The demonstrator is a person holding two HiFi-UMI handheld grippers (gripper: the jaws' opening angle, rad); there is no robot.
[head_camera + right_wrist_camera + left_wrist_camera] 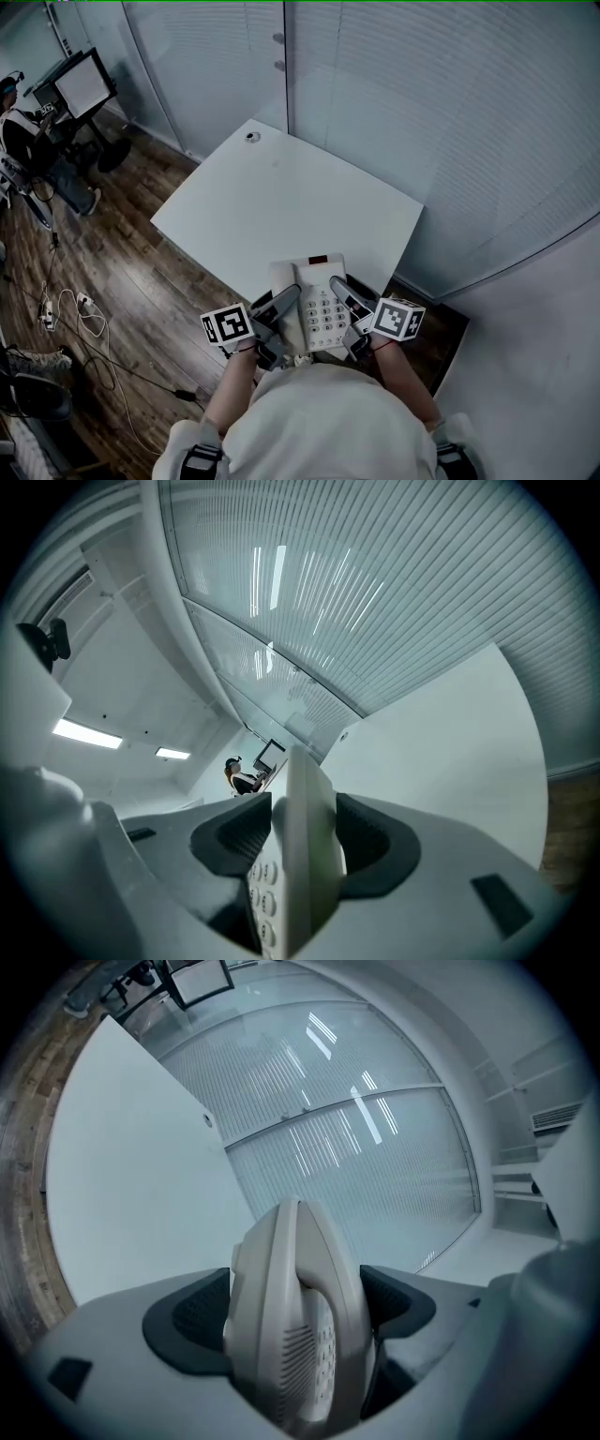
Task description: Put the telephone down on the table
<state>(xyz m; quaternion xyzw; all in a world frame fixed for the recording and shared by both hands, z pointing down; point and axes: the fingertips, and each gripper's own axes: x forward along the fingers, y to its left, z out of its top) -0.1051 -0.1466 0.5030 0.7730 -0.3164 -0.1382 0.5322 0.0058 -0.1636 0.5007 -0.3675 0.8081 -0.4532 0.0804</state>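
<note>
Head view: a person in a white top stands at the near edge of a white desk [281, 192], a two-jaw gripper in each hand, both clamped on one pale telephone [314, 281].
Telephone: keypad [325, 316] facing up, lying across the desk's near edge toward the right-hand corner; whether it rests on the surface or is held just above it cannot be told.
Left gripper [286, 298]: reaches in from the phone's left side. In the left gripper view its dark pads [192, 1321] press either side of the handset [295, 1326], which is seen edge-on with its slotted grille showing.
Right gripper [339, 289]: reaches in from the right. In the right gripper view its jaws pinch the thin edge of the phone's body, with number keys visible on the left face.
Desk: a round grommet [251, 137] sits by the far left corner.
Room: a ribbed glass partition [422, 94] stands beyond the far edges. Left of the desk is a wood floor [131, 272] with loose cables [75, 314], and a seated person [23, 136] at a monitor [84, 84].
</note>
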